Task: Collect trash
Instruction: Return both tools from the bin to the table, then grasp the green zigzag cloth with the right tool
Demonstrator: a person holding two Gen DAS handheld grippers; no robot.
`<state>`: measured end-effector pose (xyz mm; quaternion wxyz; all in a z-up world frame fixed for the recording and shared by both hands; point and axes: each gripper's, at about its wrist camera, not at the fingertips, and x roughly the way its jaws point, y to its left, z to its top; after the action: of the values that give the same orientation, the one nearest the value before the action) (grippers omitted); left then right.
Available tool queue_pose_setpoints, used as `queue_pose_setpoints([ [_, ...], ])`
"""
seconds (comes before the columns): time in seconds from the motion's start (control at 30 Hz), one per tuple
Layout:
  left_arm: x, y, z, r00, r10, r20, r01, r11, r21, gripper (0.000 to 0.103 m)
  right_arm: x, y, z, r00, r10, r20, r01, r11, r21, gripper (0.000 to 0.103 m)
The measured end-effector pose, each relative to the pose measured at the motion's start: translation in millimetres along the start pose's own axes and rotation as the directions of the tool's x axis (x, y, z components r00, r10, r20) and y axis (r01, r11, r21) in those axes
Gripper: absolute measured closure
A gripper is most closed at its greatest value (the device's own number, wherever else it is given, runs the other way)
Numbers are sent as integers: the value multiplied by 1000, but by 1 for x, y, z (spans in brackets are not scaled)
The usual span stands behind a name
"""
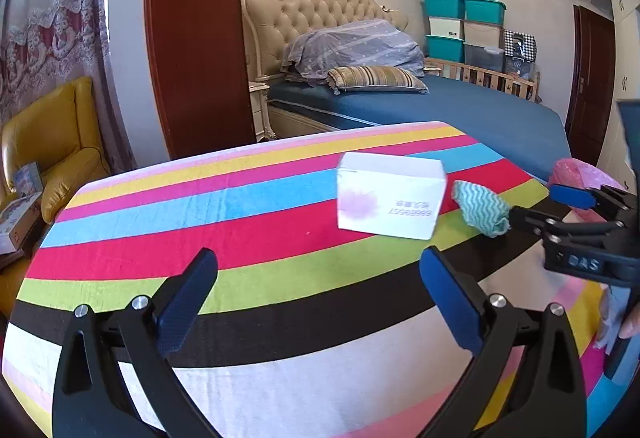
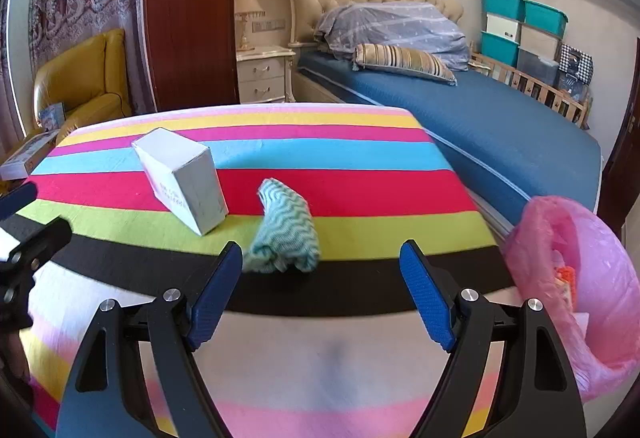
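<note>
A: We are logging both tools tilting downward over the striped cloth point(image 2: 340, 153). The left gripper point(image 1: 318, 278) is standing with jaws spread wide, nothing between them. The right gripper point(image 2: 322, 266) is likewise gaping, pads clear of everything.

B: Where is the trash lying?

A: We are seeing the white box point(image 1: 390, 195) resting on the red and blue stripes, far of the left gripper and slightly right. The teal-and-white crumpled cloth point(image 2: 286, 228) is lying just right of the box, apart from it, directly ahead of the right gripper and close to its left fingertip point(image 2: 230, 258).

B: Anything crowding the reach?

A: We are noting the pink bag point(image 2: 580, 278) sitting open at the right edge, with scraps inside. Beyond the table, a blue bed point(image 2: 500, 117) and a yellow armchair point(image 2: 84, 85) are standing well apart.
</note>
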<state>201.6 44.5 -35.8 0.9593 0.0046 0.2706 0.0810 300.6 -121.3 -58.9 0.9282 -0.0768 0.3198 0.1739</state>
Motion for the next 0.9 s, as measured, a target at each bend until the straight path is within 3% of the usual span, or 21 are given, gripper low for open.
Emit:
queue_pose_setpoints([
  [0.43,3,10,-2,1000,-1,-26,-1,998,-60,5,36,25,22,998,-26,-63,25,999,-27,26],
  [0.6,6,8,-2,999,5,-33,-6,998,-55,5,51,24,25,990,-38,-136,34,999,-27,29],
  [0.8,7,7,-2,999,10,-36,-12,999,-49,5,59,19,26,984,-27,-174,28,1000,3,55],
  [0.83,8,7,-2,999,10,-40,-12,999,-50,5,60,17,27,984,-17,-178,19,1000,9,68],
  [0.9,8,8,-3,999,11,-44,-13,998,-54,5,51,15,24,990,-15,-138,18,1000,18,75],
])
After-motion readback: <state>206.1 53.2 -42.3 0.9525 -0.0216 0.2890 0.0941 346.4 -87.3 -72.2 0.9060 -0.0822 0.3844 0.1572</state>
